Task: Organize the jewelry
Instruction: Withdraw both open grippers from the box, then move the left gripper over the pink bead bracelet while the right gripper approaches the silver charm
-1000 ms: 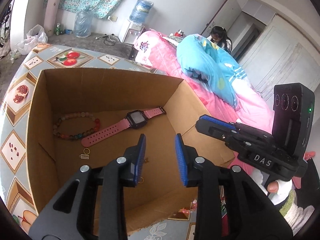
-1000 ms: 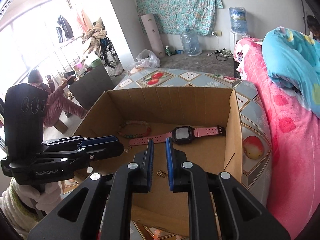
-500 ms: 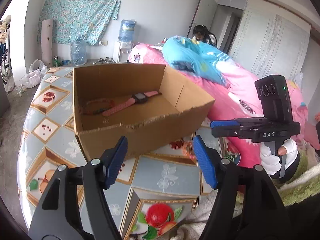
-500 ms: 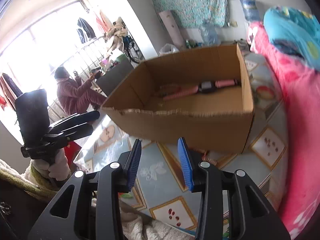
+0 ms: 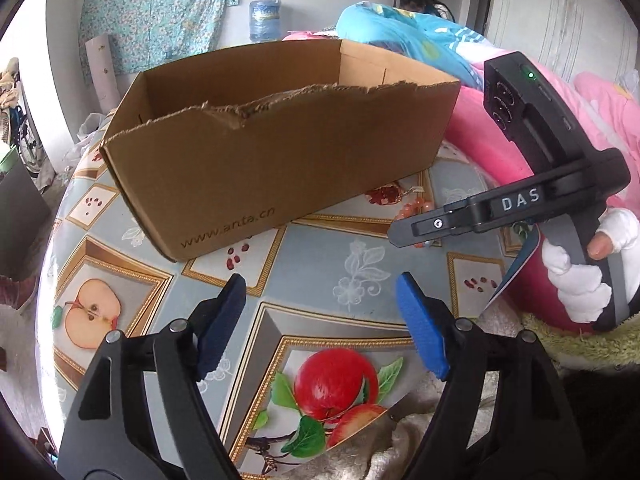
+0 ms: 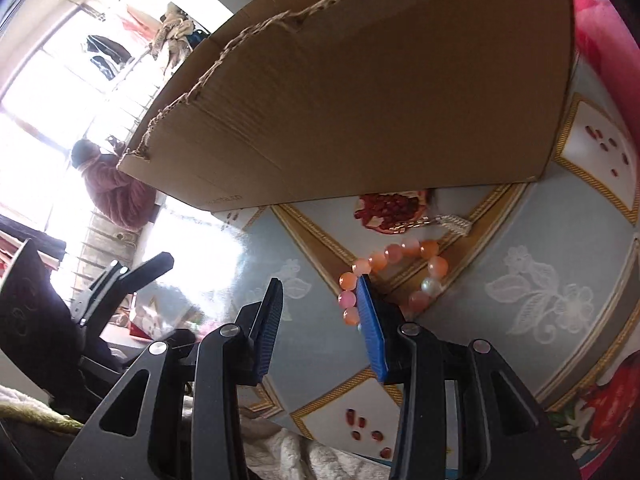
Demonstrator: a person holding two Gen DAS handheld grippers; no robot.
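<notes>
A brown cardboard box (image 5: pixel 280 152) stands on the patterned table; it also fills the top of the right wrist view (image 6: pixel 380 100), and its inside is hidden from both views. An orange bead bracelet (image 6: pixel 394 254) lies on the table in front of the box, with a small gold chain (image 6: pixel 424 223) beside it. In the left wrist view the beads (image 5: pixel 414 209) show behind the right gripper. My right gripper (image 6: pixel 320 308) is open, low over the table, its right finger touching or just over the bracelet's left side. My left gripper (image 5: pixel 320 312) is wide open and empty above the table.
The tablecloth (image 5: pixel 332 252) has fruit prints. A pink and blue bed (image 5: pixel 500 92) runs along the right side. A person (image 6: pixel 112 184) sits by the window far left. A towel lies at the near table edge (image 6: pixel 304 456).
Both grippers pulled back out of the box and dropped low in front of it. Both opened wider. The right gripper moved down to the bracelet on the table.
</notes>
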